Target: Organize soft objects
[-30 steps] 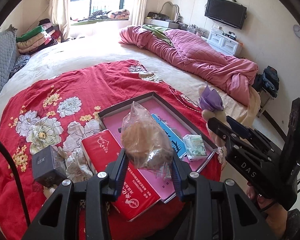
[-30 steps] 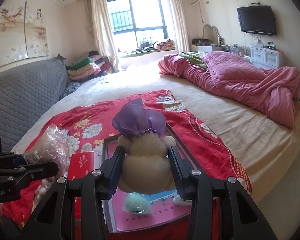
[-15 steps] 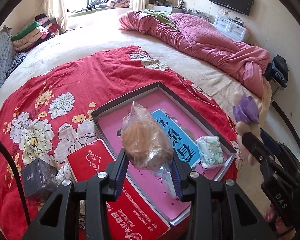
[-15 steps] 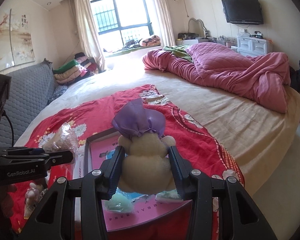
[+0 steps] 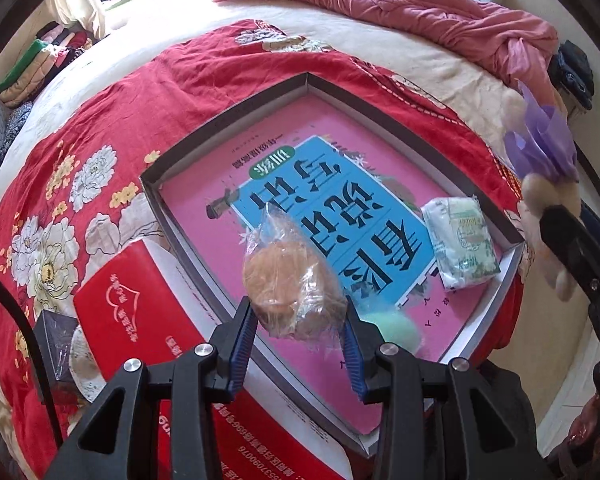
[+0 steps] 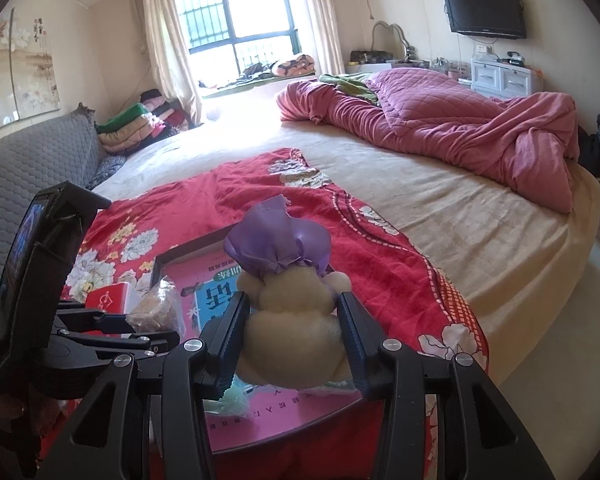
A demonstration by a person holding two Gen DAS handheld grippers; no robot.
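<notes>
My left gripper pinches a clear plastic bag with a brown, soft lump inside; both blue pads press into the bag's lower sides, and the bag hangs above the near part of the shallow box, clear of its floor. My right gripper clamps a cream plush toy with a purple cap, its fingers squeezing the toy's body over the near right edge of the same box. The box rests on the red floral blanket and already holds a wrapped tissue pack at its right side and a pale green soft piece at the near side, just beside my left gripper's right finger. Risk one: the bag film is slick and loosely filled, so the grip may bear on film rather than on the lump; a tilt or a quick descent could let the contents slide out of the pads. Risk two: releasing from this height could let the bag roll onto the green piece or over the low near wall. Risk three: both grippers converge on one box, and the right gripper's body stands near the tissue pack, so a simultaneous placement could cause a collision or knock the pack. Risk four: the red carton lies touching the box's left wall, and a sideways drift of my left finger could strike it.
</notes>
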